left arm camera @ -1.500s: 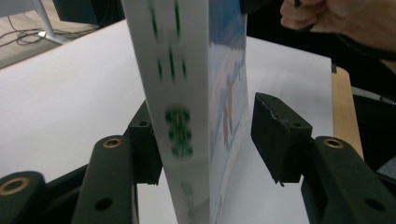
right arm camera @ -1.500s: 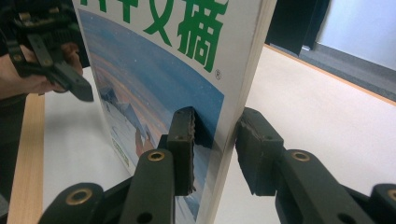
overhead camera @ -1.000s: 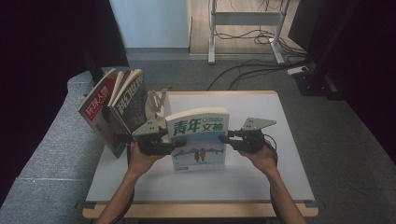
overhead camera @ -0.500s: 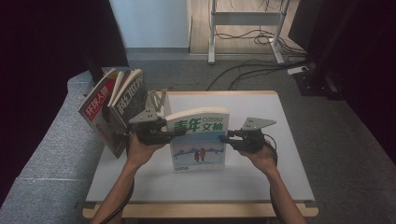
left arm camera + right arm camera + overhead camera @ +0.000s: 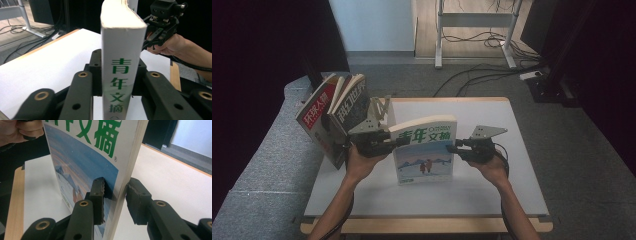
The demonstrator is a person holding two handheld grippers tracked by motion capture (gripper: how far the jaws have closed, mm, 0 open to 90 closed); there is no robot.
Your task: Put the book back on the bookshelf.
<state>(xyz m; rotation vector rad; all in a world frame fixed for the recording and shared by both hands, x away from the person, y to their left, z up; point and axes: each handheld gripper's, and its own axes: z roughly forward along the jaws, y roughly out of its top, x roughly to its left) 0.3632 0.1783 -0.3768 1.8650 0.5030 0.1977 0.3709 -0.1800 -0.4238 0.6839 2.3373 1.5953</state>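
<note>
A thick book (image 5: pixel 424 150) with green characters and a snowy blue cover picture stands upright on the white table (image 5: pixel 492 115). My left gripper (image 5: pixel 399 141) holds its spine edge. In the left gripper view the white spine (image 5: pixel 120 62) runs between the jaws of the left gripper (image 5: pixel 117 75), which have just been closing, and both pads press on it. My right gripper (image 5: pixel 452 148) grips the opposite page edge. In the right gripper view the right gripper (image 5: pixel 117 195) has one pad on the cover (image 5: pixel 87 157) and the other on the back.
Several magazines (image 5: pixel 337 110) lean together at the table's left rear corner, close to my left hand. A grey sofa (image 5: pixel 267 165) lies along the table's left side. Cables (image 5: pixel 472 75) and a metal desk frame (image 5: pixel 439 35) sit on the floor behind.
My left gripper has shifted slightly up along the book's spine edge and its jaws have closed onto the spine. The right gripper and the book have stayed in place.
</note>
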